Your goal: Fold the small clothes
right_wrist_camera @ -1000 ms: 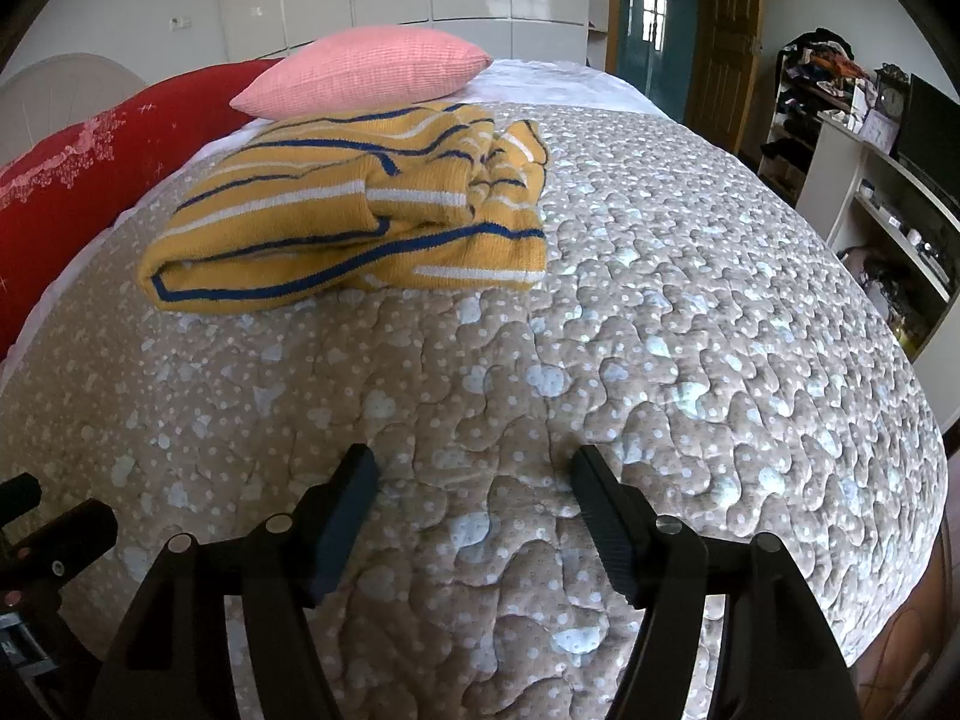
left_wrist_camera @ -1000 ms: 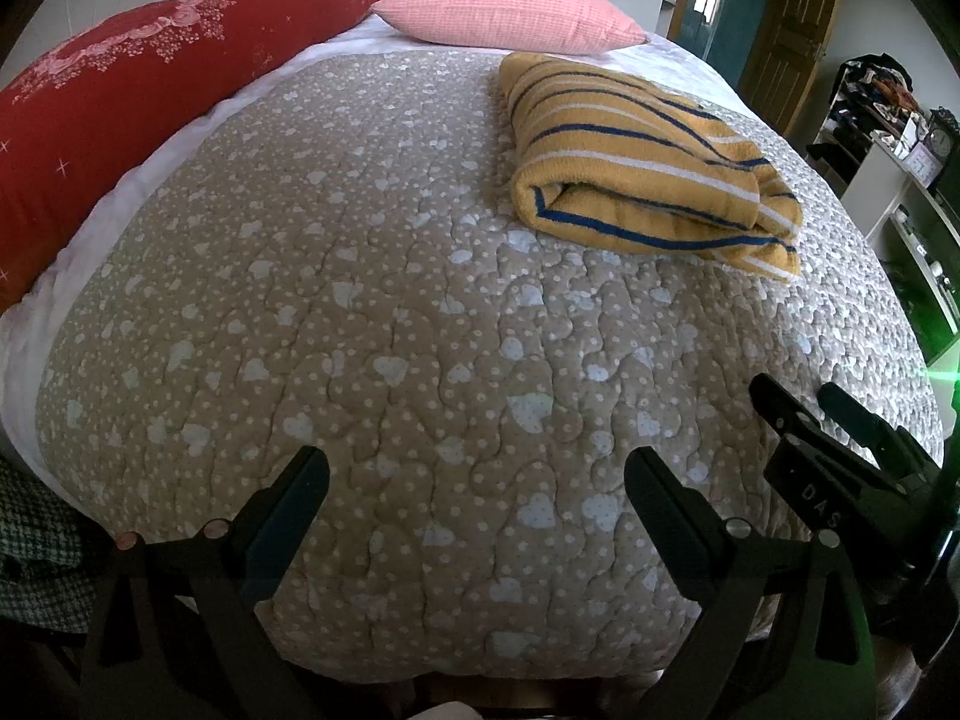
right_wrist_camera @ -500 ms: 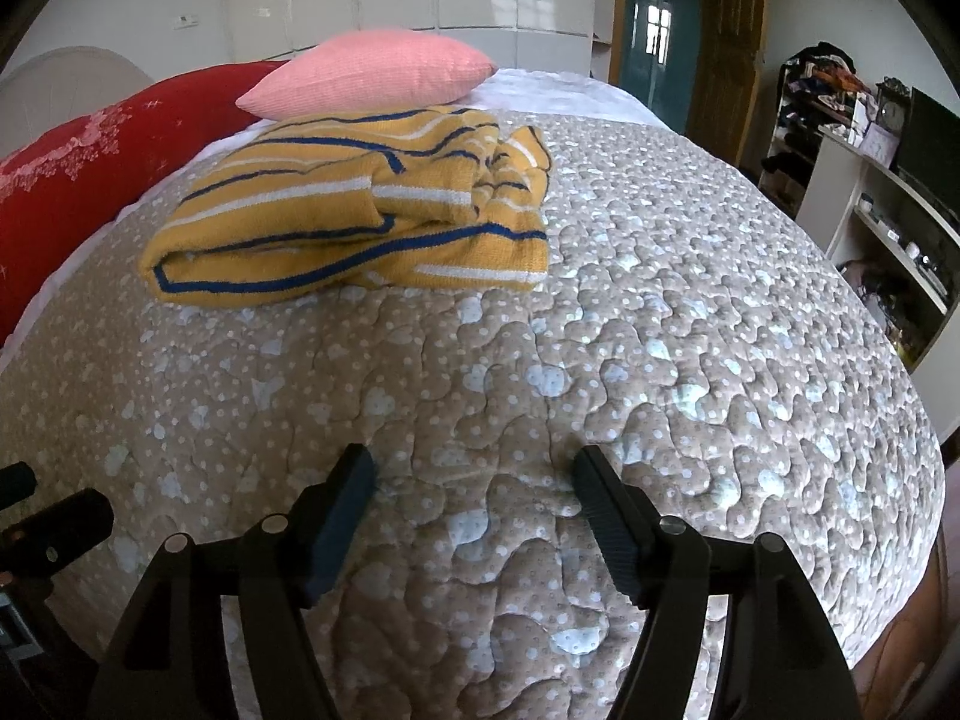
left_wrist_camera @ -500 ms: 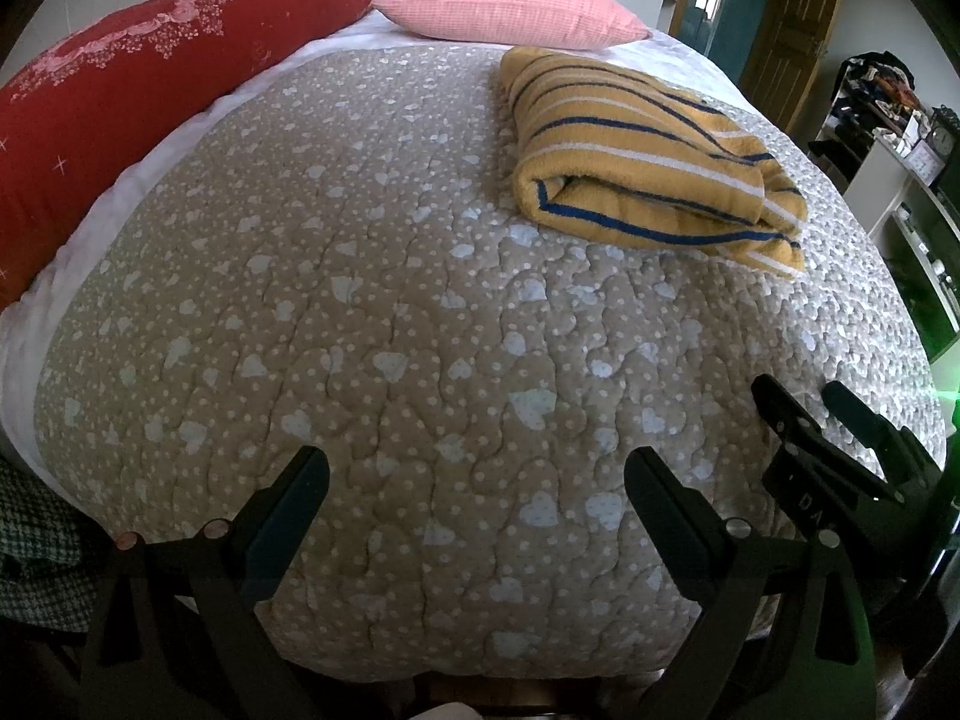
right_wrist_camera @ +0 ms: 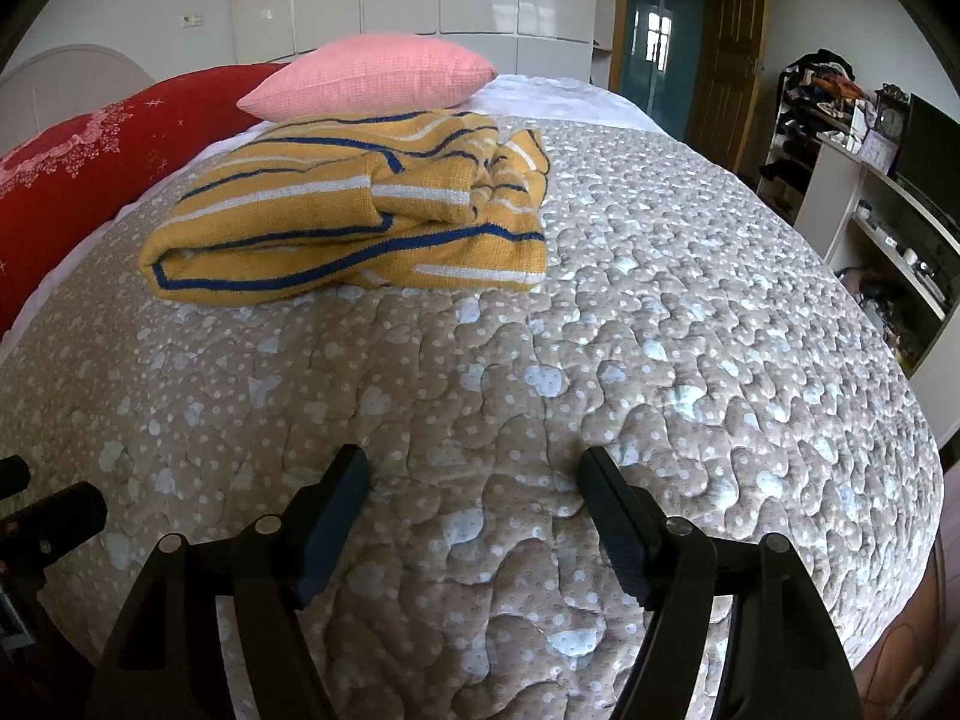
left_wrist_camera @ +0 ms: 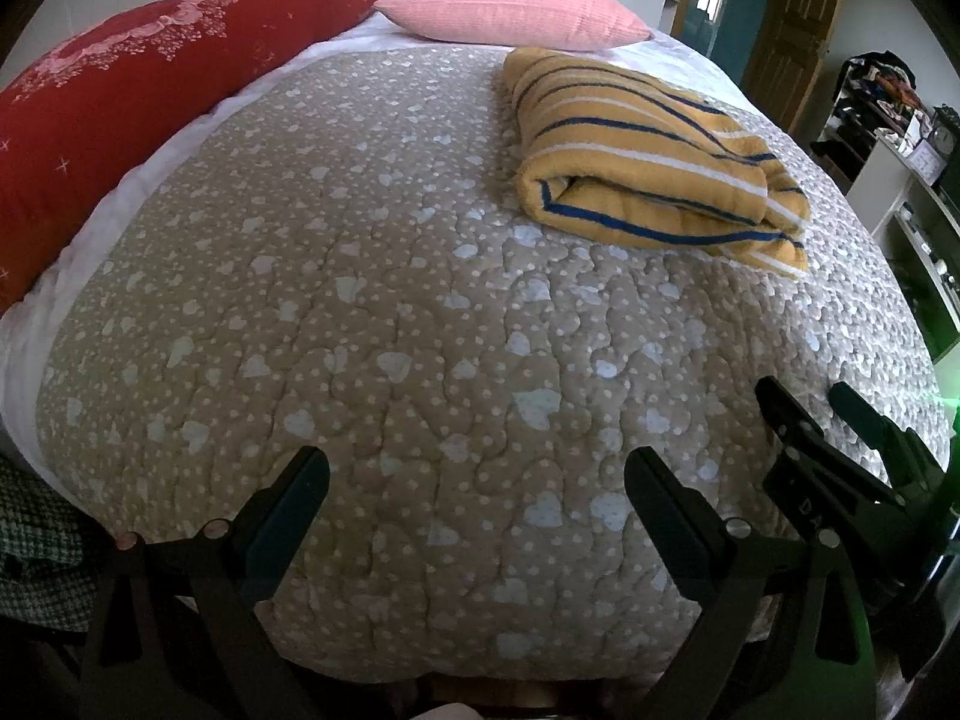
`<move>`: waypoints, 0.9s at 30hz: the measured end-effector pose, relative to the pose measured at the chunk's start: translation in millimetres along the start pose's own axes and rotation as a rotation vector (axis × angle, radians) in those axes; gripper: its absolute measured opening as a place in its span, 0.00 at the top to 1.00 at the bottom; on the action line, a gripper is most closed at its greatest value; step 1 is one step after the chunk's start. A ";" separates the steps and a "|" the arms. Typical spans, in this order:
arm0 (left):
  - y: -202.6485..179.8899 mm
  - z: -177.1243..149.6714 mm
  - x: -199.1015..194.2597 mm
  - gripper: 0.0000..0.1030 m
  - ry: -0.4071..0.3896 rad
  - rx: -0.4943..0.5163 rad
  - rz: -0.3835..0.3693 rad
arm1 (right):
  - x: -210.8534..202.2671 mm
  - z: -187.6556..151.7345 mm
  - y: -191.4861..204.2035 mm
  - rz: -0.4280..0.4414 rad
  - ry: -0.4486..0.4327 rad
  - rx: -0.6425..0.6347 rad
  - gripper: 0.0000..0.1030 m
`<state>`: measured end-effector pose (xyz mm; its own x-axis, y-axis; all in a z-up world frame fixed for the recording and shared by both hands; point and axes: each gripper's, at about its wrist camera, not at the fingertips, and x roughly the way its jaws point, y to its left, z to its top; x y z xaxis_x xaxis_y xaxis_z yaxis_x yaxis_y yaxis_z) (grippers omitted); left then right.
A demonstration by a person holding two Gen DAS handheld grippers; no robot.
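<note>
Compared with a second before, the folded sweater (left_wrist_camera: 654, 174) was seen slightly lower and nearer in the left wrist view, and slightly lower in the right wrist view; little else was changed. The left tool (left_wrist_camera: 477, 483) was held with its fingers spread wide apart, nothing between them, above the foot edge of the bed (left_wrist_camera: 360, 330). The right tool (right_wrist_camera: 474, 480) was likewise spread and empty, held over the same foot edge just beside the left one, whose black body (right_wrist_camera: 42, 516) was seen at the left border of the right wrist view.

The sweater, yellow with blue and white stripes, was laid folded on the quilt toward the head end of the bed, well apart from both tools. Its long axis seemed to run roughly from foot toward head, though the fisheye bend made this uncertain. Its rounded folded end was turned toward the foot edge, and its looser, bunched layers lay along the right side. The pink pillow (right_wrist_camera: 372, 78) was set just beyond it at the head edge, and the red pillow (left_wrist_camera: 138, 114) lay along the left edge.
</note>
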<state>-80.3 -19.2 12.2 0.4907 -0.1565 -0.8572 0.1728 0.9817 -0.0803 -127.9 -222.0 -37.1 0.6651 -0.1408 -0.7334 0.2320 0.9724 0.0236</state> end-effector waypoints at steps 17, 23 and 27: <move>0.2 0.3 -13.7 0.04 -0.088 0.018 0.057 | -10.9 -15.2 11.0 -0.029 -0.049 -0.028 0.21; -1.8 0.0 -19.1 0.04 -0.135 0.028 0.076 | -9.8 -15.5 10.6 -0.036 -0.056 -0.027 0.19; -2.4 0.5 -18.7 0.04 -0.136 0.028 0.067 | -12.6 -18.1 13.3 -0.038 -0.058 -0.024 0.18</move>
<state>-89.5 -18.6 28.6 0.6130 -0.1062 -0.7829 0.1591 0.9872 -0.0093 -146.1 -204.0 -39.9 0.6963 -0.1877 -0.6928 0.2414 0.9702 -0.0203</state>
